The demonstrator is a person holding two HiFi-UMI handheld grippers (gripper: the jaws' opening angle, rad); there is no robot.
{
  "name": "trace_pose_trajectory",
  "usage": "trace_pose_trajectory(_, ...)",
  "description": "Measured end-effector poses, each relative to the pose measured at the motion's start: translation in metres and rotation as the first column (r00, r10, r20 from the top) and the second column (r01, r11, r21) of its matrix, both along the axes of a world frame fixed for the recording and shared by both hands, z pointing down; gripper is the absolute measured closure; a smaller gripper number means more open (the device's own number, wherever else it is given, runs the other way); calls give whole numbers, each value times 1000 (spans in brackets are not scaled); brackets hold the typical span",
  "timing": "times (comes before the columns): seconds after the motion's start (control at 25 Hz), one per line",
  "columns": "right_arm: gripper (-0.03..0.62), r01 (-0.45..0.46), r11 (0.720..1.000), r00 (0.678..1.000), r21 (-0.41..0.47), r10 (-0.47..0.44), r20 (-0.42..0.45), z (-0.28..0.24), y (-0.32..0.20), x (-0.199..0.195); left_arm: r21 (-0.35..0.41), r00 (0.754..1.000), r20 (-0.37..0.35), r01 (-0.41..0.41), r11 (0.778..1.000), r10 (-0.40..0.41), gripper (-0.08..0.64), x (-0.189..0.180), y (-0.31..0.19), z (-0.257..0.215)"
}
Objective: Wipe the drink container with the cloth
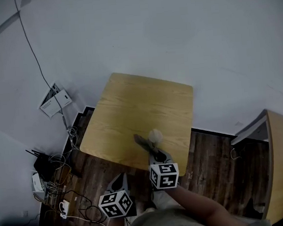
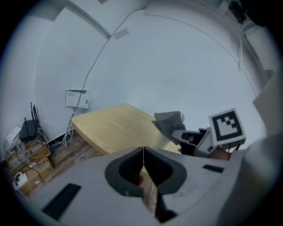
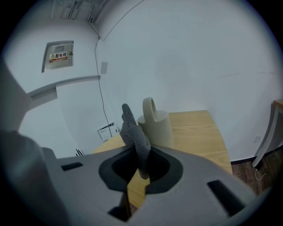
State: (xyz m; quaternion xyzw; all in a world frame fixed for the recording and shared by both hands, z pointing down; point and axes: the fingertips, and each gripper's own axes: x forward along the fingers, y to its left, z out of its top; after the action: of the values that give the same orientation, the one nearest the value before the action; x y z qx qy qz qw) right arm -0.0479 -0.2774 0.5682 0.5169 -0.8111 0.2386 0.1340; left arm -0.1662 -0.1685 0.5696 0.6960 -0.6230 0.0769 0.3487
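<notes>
Right gripper view: right gripper (image 3: 141,170) jaws pinched on soft, floppy grey cloth (image 3: 135,137), just short of pale handled drink container (image 3: 155,126) upright on table (image 3: 199,132); prob light, rigid, tippy, so steady by handle w/ left gripper (image 2: 143,170), jaws closed, empty.

Dim, flat, shadowless light throughout; both gripper views bulge fisheye-style (black vignetted corners), slightly soft.

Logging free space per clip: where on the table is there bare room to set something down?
The table is bare across its far half and left side. It is crowded only near the front edge, around the container, the cloth and the right hand-held gripper.
</notes>
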Motion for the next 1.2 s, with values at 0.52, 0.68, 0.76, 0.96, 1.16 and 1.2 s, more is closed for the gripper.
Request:
trace_pose_trajectory(0.52, 574, 30, 997, 997, -78, -35, -71, 41, -5, 0, -2, 1000, 3, 22, 1000, -22, 557, -1, -4, -1)
trace_pose_trajectory(0.68, 574, 27, 992, 996, -123, -38, -86, 58, -4, 3, -1, 999, 5, 32, 999, -32, 557, -2, -4, -2)
trace_pose_trajectory(0.76, 574, 32, 989, 995, -142, -45, -91, 66, -3, 2, -3, 999, 7, 37, 999, -37, 557, -4, -3, -2)
trace_pose_trajectory(0.96, 574, 45, 979, 990, -199, -70, -119, 87, -3, 1, -4, 999, 10, 47, 999, -47, 557, -7, -2, -2)
trace_pose_trajectory(1.16, 574, 34, 966, 988, -257, -71, -137, 107, -2, 6, -2, 999, 13, 47, 999, -47, 557, -5, -2, -4)
trace_pose_trajectory(1.2, 574, 34, 965, 985, -261, -76, -153, 110, -2, 6, 0, 999, 13, 47, 999, -47, 557, -6, -2, -4)
